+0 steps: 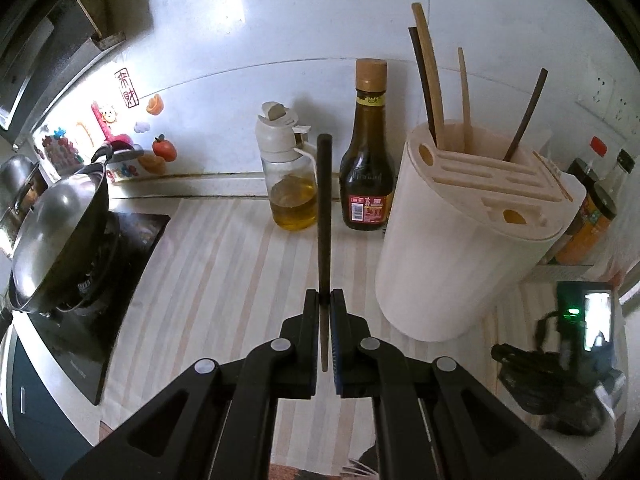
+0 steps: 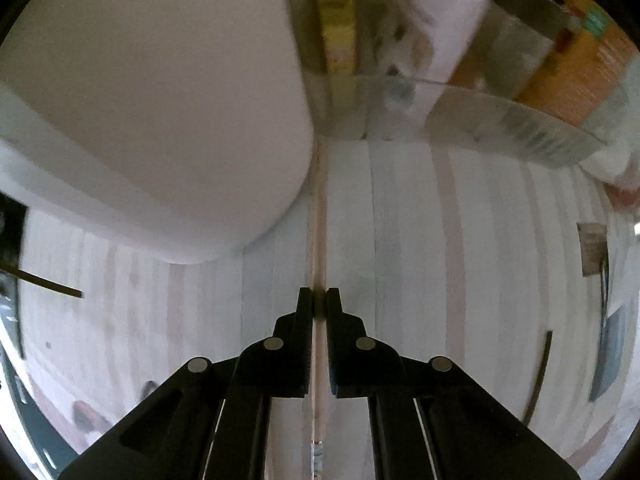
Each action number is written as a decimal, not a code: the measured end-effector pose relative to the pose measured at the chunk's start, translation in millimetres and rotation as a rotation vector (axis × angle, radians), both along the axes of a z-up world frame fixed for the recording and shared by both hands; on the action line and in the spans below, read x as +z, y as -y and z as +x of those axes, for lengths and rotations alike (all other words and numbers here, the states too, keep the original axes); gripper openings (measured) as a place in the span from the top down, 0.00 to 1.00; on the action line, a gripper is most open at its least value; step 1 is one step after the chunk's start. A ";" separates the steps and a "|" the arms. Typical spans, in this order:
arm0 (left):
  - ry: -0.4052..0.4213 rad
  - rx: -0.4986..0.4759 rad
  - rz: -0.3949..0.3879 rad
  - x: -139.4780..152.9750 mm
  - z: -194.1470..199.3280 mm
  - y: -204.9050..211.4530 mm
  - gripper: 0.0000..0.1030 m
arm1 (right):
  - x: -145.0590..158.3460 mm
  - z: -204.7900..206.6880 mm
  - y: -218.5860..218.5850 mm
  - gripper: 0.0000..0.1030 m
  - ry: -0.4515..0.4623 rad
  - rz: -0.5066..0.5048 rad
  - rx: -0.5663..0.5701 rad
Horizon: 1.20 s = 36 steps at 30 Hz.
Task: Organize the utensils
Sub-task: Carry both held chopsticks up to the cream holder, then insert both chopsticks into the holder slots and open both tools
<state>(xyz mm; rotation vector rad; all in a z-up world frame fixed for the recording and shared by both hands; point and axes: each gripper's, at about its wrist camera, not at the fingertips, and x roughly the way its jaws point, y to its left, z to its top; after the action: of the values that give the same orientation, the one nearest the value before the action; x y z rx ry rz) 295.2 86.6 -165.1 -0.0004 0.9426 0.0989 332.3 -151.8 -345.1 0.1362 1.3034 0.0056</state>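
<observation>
My left gripper (image 1: 325, 300) is shut on a dark chopstick (image 1: 323, 216) that points straight ahead above the striped counter. A white utensil holder (image 1: 452, 256) stands to the right, with several chopsticks (image 1: 430, 80) upright in its back slot. My right gripper (image 2: 319, 300) is shut on a pale chopstick (image 2: 319, 216) low over the striped counter, close beside the holder's white wall (image 2: 160, 120). Two dark chopsticks lie on the counter, one at the left (image 2: 48, 282) and one at the right (image 2: 540, 376).
An oil dispenser (image 1: 286, 172) and a dark sauce bottle (image 1: 367, 152) stand at the back wall. A wok (image 1: 60, 228) sits on the stove at left. Jars (image 1: 588, 220) and a phone rig (image 1: 580, 340) are at right. A clear rack (image 2: 480, 120) holds packets.
</observation>
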 end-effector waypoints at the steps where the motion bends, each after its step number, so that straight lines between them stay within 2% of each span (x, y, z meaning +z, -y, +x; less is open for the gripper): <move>1: 0.002 -0.001 -0.002 1.2 -1.0 -0.2 0.97 | 8.2 -8.0 5.7 0.94 0.026 0.016 -0.005; 9: 0.023 -0.034 -0.050 24.1 -14.4 0.0 0.97 | 69.5 -50.9 33.6 0.95 0.211 0.151 -0.062; 10: 0.029 -0.039 -0.059 28.4 -16.1 0.1 0.97 | 79.0 -55.2 33.6 1.00 0.240 0.169 -0.069; 14: 0.065 -0.061 -0.064 48.0 -20.7 4.0 0.97 | 115.5 -53.9 46.3 1.00 0.323 0.199 -0.064; 16: 0.079 -0.061 -0.047 52.2 -19.3 5.9 0.97 | 119.1 -48.4 50.9 1.00 0.299 0.236 -0.059; 20: 0.078 -0.034 -0.016 46.2 -10.5 6.2 0.97 | 93.8 -28.9 65.3 0.99 0.181 0.294 -0.105; 21: 0.072 -0.025 -0.006 42.4 -6.5 6.2 0.97 | 83.5 -22.0 67.9 0.94 0.156 0.306 -0.110; 22: 0.066 -0.017 0.002 38.2 -2.2 6.2 0.97 | 70.2 -13.8 70.0 0.78 0.122 0.286 -0.121; 24: 0.056 -0.005 0.019 31.5 4.1 5.1 0.97 | 49.2 -4.6 67.1 0.59 0.080 0.256 -0.134; 25: 0.050 0.000 0.017 28.7 6.9 4.2 0.97 | 39.0 1.6 66.2 0.58 0.054 0.237 -0.131; 28: 0.037 0.016 0.013 22.3 14.5 2.0 0.97 | 4.1 20.8 57.1 0.59 -0.032 0.154 -0.104; 29: 0.033 0.020 0.007 21.2 16.4 1.6 0.97 | -4.5 24.6 56.0 0.67 -0.039 0.162 -0.101; 30: 0.032 0.019 0.005 21.1 17.0 1.8 0.97 | -3.5 25.5 54.8 0.93 0.006 0.136 -0.100; 32: 0.034 0.015 0.001 22.4 16.5 3.2 0.97 | -3.6 27.0 54.4 0.94 0.020 0.167 -0.102; 36: 0.036 0.010 -0.021 25.0 12.7 2.7 0.97 | 18.4 17.6 54.3 0.94 0.124 0.191 -0.095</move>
<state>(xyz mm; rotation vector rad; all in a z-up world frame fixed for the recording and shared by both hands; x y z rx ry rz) 307.8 84.0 -140.1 -0.0260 0.9081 0.0981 350.0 -206.1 -326.7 0.3557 1.1705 0.0562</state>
